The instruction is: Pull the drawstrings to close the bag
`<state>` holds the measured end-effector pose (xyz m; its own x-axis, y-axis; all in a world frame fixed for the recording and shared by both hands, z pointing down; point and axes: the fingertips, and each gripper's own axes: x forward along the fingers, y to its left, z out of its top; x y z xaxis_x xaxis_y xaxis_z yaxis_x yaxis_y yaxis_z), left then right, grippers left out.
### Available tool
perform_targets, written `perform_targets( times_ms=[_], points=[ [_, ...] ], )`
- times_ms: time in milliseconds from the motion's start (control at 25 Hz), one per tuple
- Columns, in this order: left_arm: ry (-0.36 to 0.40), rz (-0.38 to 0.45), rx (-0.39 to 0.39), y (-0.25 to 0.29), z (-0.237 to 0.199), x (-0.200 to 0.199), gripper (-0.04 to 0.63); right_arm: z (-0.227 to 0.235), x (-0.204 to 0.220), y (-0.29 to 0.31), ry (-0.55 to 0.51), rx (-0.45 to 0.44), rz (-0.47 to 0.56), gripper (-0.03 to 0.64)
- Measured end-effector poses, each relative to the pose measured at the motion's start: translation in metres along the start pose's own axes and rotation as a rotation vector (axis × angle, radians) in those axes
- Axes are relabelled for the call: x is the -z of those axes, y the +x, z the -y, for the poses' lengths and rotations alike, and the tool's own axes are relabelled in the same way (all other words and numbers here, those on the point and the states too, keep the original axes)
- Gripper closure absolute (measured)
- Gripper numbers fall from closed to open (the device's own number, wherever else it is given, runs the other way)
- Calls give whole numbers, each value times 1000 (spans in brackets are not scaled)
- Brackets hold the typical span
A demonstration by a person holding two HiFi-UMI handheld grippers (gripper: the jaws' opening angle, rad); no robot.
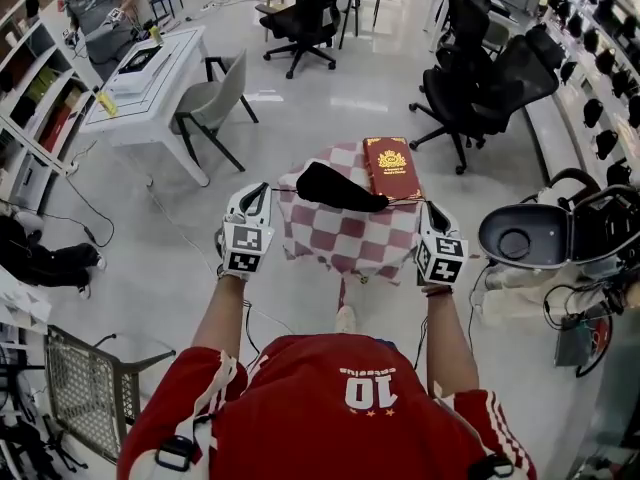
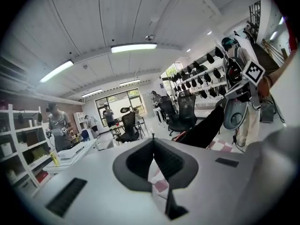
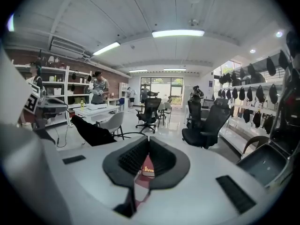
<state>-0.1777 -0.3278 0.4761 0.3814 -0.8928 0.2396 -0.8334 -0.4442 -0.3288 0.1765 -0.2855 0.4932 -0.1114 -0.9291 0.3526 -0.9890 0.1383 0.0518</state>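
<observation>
A black drawstring bag (image 1: 335,190) lies on a small table under a red-and-white checked cloth (image 1: 350,240). Behind it lies a red book (image 1: 392,166). My left gripper (image 1: 257,190) is held off the table's left edge, jaws closed on the left drawstring (image 1: 283,186), a thin line running level to the bag. My right gripper (image 1: 432,208) is off the right edge, closed on the right drawstring (image 1: 405,201). In the left gripper view the bag (image 2: 206,125) stretches away to the right of the shut jaws. In the right gripper view the cord (image 3: 126,135) runs from the bag (image 3: 93,131) to the jaws.
A grey chair (image 1: 215,103) and white desk (image 1: 150,83) stand at the back left, with a person (image 1: 95,8) beyond. Black office chairs (image 1: 480,78) stand at the back right. A black open-lidded bin (image 1: 530,236) is at the right, a wire basket (image 1: 90,388) at the lower left.
</observation>
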Motion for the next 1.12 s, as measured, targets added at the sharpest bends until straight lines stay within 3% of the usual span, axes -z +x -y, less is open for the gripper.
perform_targets(
  times_ms=[160,440,680,1120],
  points=[
    [-21,4,-32,-12,-10,-7,586,4,-8,-13,19,31,14,591],
    [47,1,-88,-25,-19,-22,586,18,-24,-35,61,108,46,591],
    [87,-13,-109,-39,-22,-14,586,18,-27,-48,81,125,72,591],
    [94,-8,-132,-56,-41,-10,585,20,-29,-59,124,162,88,592]
  ],
)
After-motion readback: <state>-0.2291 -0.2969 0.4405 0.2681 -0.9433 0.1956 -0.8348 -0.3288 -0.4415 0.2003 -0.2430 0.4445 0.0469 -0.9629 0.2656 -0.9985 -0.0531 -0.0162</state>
